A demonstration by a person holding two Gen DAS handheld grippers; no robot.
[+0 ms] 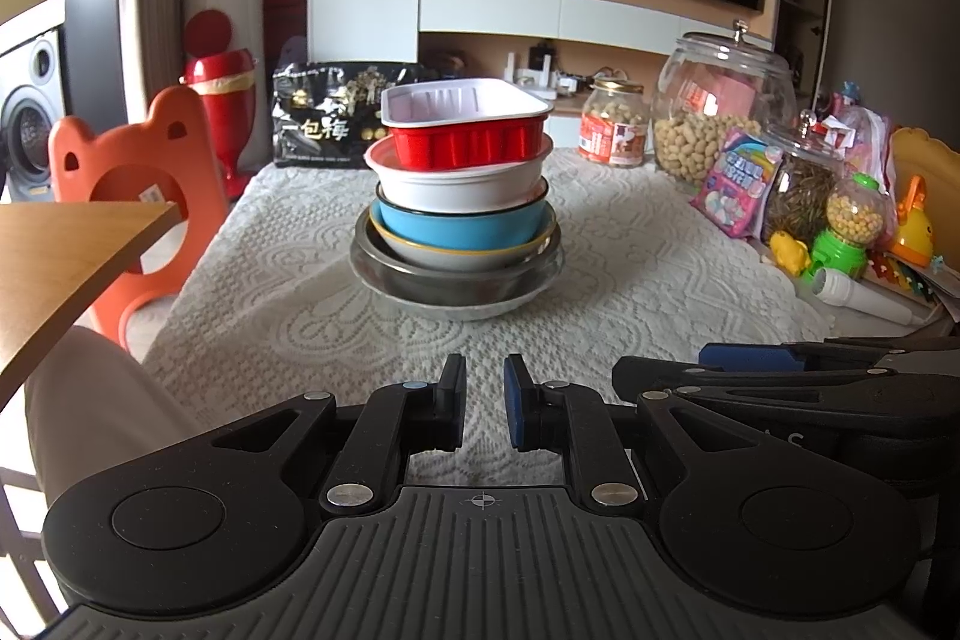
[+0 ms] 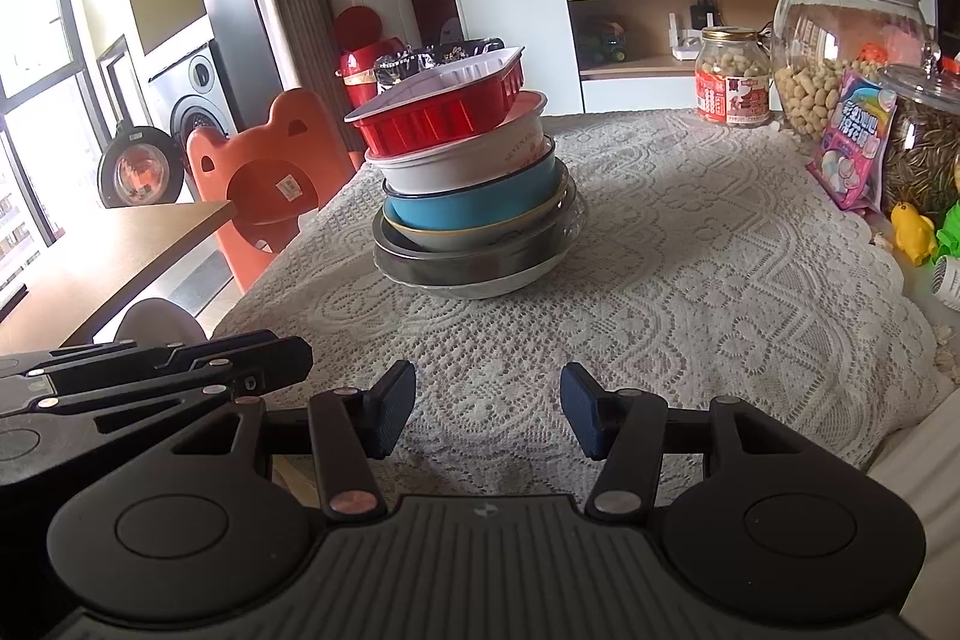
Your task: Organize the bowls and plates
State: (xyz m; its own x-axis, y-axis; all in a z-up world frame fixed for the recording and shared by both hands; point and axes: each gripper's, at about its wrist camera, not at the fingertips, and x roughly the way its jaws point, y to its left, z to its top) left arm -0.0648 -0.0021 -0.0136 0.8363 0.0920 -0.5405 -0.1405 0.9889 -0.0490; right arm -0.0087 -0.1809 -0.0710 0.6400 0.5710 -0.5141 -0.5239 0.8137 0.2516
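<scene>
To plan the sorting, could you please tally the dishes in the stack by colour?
Red tray: 1
White bowl: 1
Blue bowl: 1
Yellow-rimmed dish: 1
Dark metal pan: 1
Clear dish: 1
Total: 6; the lowest ones nest closely, so their count is less sure.

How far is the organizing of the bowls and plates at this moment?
Done: the red rectangular tray, white bowl, blue bowl and grey metal dishes sit in one stack. In hand: nothing; left gripper and right gripper are empty. Left: perhaps straightening the tilted tray.
</scene>
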